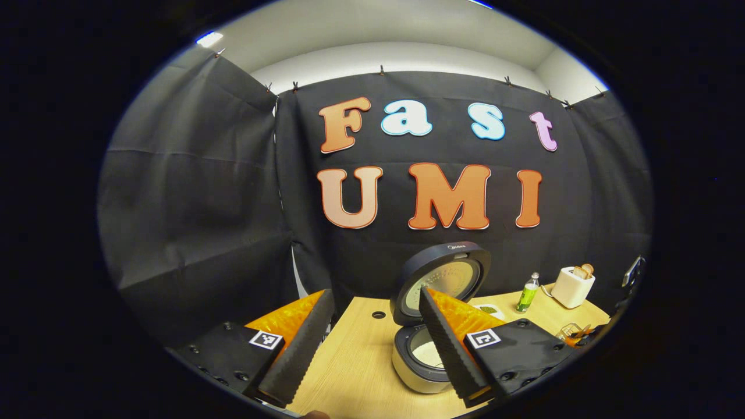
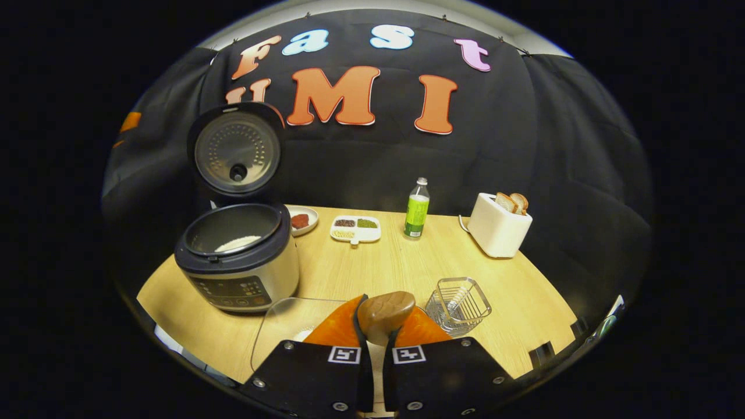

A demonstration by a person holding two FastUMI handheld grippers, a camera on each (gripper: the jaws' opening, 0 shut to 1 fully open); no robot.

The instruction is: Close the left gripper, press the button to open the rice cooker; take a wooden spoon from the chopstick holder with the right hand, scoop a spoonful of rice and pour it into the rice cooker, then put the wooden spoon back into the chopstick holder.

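1. The right tongs (image 2: 377, 333) are clamped on the wooden spoon (image 2: 385, 311), bowl forward, beside the wire chopstick holder (image 2: 460, 304), probably for return.
2. The left tongs (image 1: 372, 337) are apart, clear of the open rice cooker (image 2: 238, 256) on the worktop (image 2: 372, 262), rice inside.

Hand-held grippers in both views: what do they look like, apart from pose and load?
Left hand-held gripper: two wedge-shaped fingers with ridged inner faces, on flat black plates with visible screw heads, each plate carrying a small square black-and-white marker. Right hand-held gripper: the same build, two black screwed plates with a square marker on each, fingers tapering forward. No cables, sleeves or hands can be made out on either.
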